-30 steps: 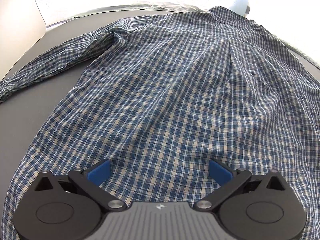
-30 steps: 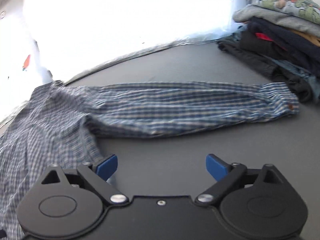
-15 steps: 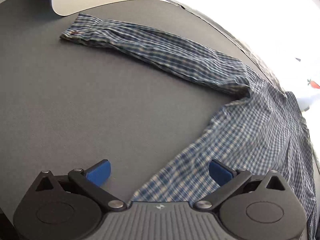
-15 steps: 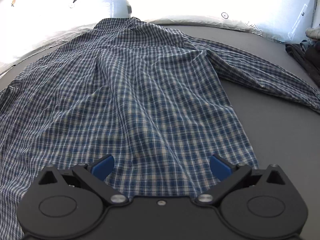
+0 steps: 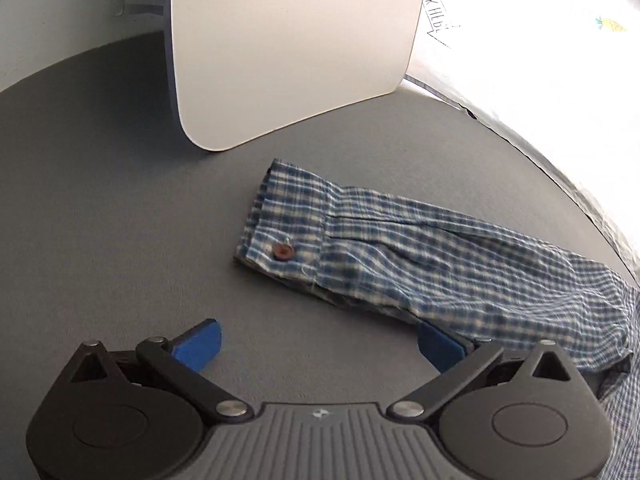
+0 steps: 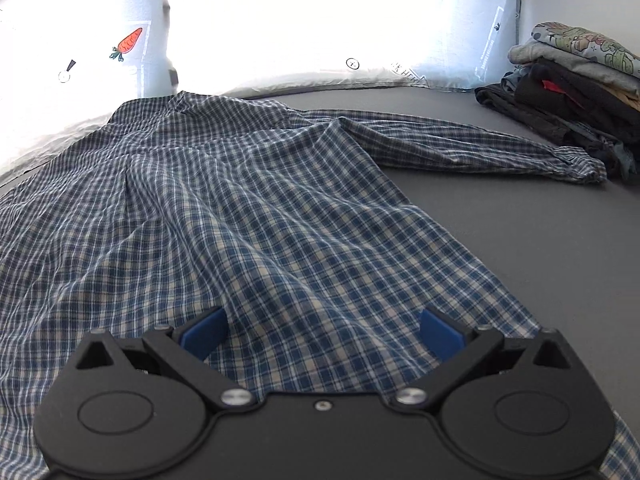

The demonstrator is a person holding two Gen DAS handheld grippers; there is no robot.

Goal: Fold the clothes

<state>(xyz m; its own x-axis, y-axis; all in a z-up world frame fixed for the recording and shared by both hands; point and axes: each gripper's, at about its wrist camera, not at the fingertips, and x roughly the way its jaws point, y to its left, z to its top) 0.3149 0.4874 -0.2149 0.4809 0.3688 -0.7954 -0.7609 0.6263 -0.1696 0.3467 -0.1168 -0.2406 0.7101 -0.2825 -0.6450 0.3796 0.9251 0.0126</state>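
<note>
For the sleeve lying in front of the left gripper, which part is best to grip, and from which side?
Probably the buttoned cuff of the sleeve. It lies flat on the grey table with its end edge free, and it looks stiffer than the rest. The left gripper, open, is best brought in low from the bare table on the cuff's open end, one finger sliding under that edge.

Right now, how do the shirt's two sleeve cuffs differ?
The left-view cuff lies flat, its brown button showing, near a white board. The right-view cuff is bunched, no button visible, beside the folded clothes pile. Both are blue plaid on the grey table.
</note>
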